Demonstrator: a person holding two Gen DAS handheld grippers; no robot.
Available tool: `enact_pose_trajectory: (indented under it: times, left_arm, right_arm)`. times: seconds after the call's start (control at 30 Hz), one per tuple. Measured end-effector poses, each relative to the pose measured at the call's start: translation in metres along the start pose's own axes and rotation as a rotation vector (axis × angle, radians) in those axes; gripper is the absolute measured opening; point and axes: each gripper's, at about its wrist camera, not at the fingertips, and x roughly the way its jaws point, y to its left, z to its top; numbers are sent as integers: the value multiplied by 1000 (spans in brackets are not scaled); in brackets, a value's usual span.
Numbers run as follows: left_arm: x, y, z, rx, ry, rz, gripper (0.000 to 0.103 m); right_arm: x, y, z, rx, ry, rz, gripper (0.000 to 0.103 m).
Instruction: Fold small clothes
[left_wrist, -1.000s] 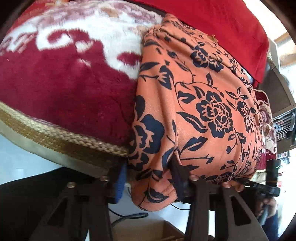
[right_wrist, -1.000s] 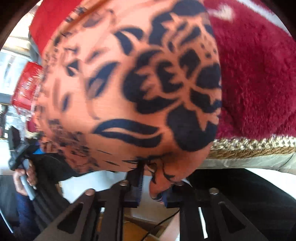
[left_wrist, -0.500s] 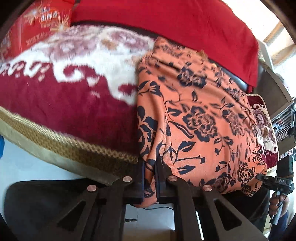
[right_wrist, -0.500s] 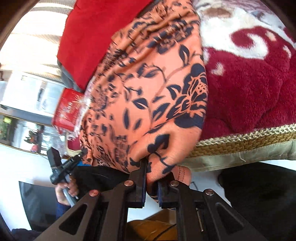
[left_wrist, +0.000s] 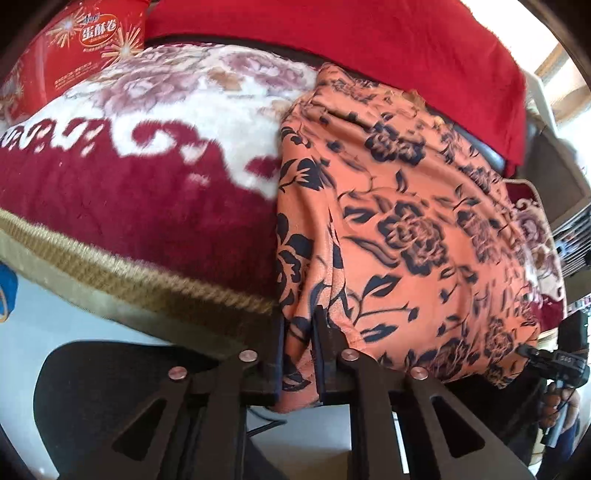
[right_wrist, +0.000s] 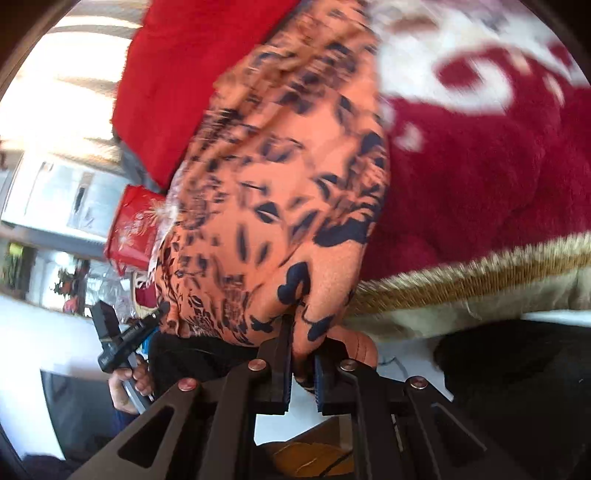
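Note:
An orange garment with dark blue flowers (left_wrist: 399, 229) lies spread on a red and white plush blanket (left_wrist: 147, 177), its near edge hanging over the blanket's gold braided border. My left gripper (left_wrist: 298, 332) is shut on the garment's near left corner. My right gripper (right_wrist: 303, 350) is shut on the near right corner of the same garment (right_wrist: 280, 206), lifted just off the blanket edge. Each gripper shows at the far side of the other's view, held by a hand.
A plain red cloth (left_wrist: 351, 48) covers the back of the surface. A red snack bag (left_wrist: 74, 55) stands at the far left. The gold braided border (left_wrist: 155, 284) marks the near edge, with white floor and a dark chair below.
Both grippers have closed on the garment's near corners and pulled back toward me. The garment now lies stretched flatter, and more of the blanket and the snack bag show.

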Motion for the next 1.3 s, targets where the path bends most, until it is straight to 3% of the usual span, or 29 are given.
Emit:
enact_pose_trajectory:
  times: [0.03, 0.1, 0.17, 0.23, 0.3, 0.33, 0.4, 0.43, 0.53, 0.67, 0.8, 0.9, 1.0, 1.13, 1.23, 1.3]
  left_arm:
    - [-6, -1, -3, 10, -18, 4, 14]
    - [-15, -5, -5, 21, -46, 1, 29]
    - [-18, -8, -6, 27, -68, -3, 80]
    - [-9, -13, -2, 23, -77, 17, 84]
    - [11, -16, 4, 7, -24, 16, 84]
    - [14, -16, 3, 3, -14, 8, 82]
    - [19, -24, 2, 49, 16, 19, 20]
    - [20, -27, 2, 73, 21, 50, 8]
    - [2, -28, 4, 91, -23, 0, 7]
    - [-33, -19, 10, 70, -93, -54, 7]
    - [-3, -6, 14, 22, 14, -38, 7]
    - [-26, -18, 23, 58, -32, -93, 7]
    - [-65, -36, 63, 76, -155, -220, 7]
    - [-82, -59, 148, 110, -283, -329, 7]
    - [-60, -69, 216, 120, -339, -327, 7]
    - [-20, -64, 255, 38, -324, -279, 11]
  right_arm:
    - [-1, 1, -1, -5, -5, 8, 9]
    - [1, 4, -1, -13, -8, 10, 9]
    - [3, 4, 1, -13, -1, 8, 9]
    - [10, 5, 3, -3, 11, 16, 9]
    - [14, 4, 4, 9, 17, 18, 13]
    - [16, 4, 5, 11, 26, 17, 13]
    - [18, 4, 4, 4, 31, 2, 13]
    - [19, 4, 4, -1, 33, -10, 13]
    - [16, 4, 4, -5, 34, 3, 9]
    - [-10, 11, 7, -6, -46, 84, 9]
    - [9, -8, 11, 54, 2, 56, 9]
    - [-3, 7, 18, 26, -31, 118, 9]
    - [-25, 29, 41, -14, -96, 172, 9]
    - [-59, 58, 115, -82, -232, 235, 9]
    - [-75, 65, 190, -88, -356, 248, 9]
    - [-65, 47, 236, 6, -382, 253, 12]
